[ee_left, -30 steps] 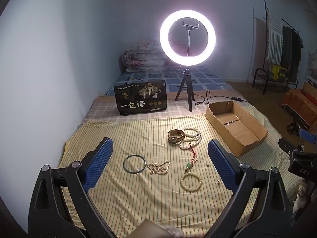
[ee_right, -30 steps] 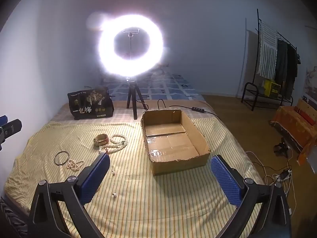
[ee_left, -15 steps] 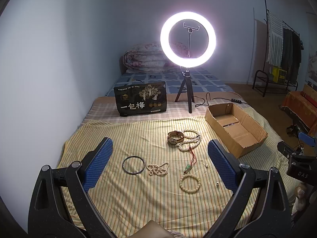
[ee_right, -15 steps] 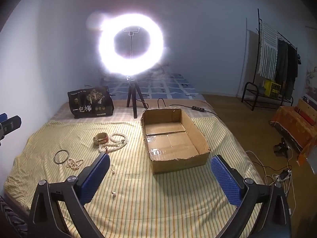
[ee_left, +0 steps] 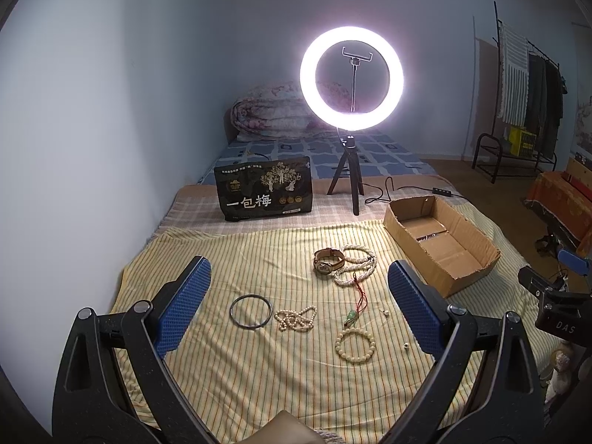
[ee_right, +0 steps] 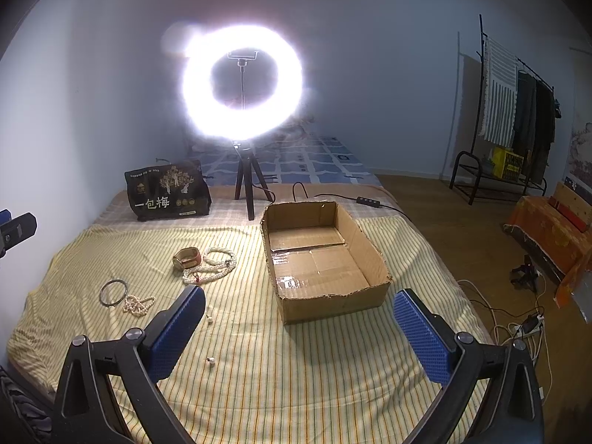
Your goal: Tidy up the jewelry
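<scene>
The room I saw was dim, and a ring light (ee_left: 351,78) on a small tripod gave nearly all the light. In my right view it flared into white glare with a hazy halo. Both views bent strongly and turned black at the corners.

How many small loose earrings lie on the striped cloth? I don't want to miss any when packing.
2 that I can see: one earring right of the green pendant, another right of the bead bracelet. Others may be hidden.

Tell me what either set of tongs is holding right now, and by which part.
Nothing. Left tongs and right tongs are both open and empty; the jewelry lies on the cloth.
</scene>
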`<state>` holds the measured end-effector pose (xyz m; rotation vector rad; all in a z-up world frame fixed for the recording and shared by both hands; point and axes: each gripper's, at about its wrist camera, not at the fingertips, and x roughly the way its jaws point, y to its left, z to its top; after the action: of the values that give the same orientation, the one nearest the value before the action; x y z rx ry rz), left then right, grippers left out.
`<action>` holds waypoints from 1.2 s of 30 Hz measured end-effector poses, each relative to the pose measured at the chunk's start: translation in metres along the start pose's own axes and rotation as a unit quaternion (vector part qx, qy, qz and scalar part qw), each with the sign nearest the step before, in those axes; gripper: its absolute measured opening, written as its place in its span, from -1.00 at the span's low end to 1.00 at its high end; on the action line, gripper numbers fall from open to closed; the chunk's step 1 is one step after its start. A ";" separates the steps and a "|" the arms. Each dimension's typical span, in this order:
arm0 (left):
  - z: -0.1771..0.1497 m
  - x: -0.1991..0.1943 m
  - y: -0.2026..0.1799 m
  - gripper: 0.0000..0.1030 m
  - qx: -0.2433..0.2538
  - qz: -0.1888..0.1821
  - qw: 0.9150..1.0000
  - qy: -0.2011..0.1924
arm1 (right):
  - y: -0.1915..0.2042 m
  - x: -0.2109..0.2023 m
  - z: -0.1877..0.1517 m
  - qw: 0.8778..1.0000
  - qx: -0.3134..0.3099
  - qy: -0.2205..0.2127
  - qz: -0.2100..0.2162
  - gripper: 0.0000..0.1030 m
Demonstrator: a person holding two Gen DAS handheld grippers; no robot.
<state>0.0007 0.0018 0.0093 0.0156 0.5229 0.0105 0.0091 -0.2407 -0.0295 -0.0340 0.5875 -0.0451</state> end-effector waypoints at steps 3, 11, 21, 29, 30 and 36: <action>0.001 0.001 -0.001 0.91 0.001 0.000 1.000 -0.001 | 0.000 0.000 0.000 1.000 0.000 0.001 0.000 0.99; 0.001 -0.004 0.000 0.91 -0.002 0.000 1.000 -0.005 | 0.000 0.000 0.000 1.000 0.000 0.002 0.001 0.99; 0.002 -0.004 -0.001 0.91 -0.001 0.000 1.000 -0.006 | 0.003 0.002 0.001 1.000 -0.001 0.006 0.003 0.99; 0.005 -0.004 -0.006 0.91 -0.002 0.000 1.000 -0.009 | 0.003 0.002 0.000 1.000 -0.001 0.006 0.004 0.99; 0.005 -0.004 -0.007 0.91 -0.002 0.000 1.000 -0.008 | 0.002 0.002 0.000 1.000 -0.001 0.006 0.004 0.99; 0.002 -0.005 -0.002 0.91 -0.001 0.000 1.000 -0.009 | 0.004 0.003 0.000 1.000 0.000 0.008 0.006 0.99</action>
<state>-0.0027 -0.0002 0.0134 0.0134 0.5054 0.0103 0.0121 -0.2370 -0.0316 -0.0308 0.6039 -0.0345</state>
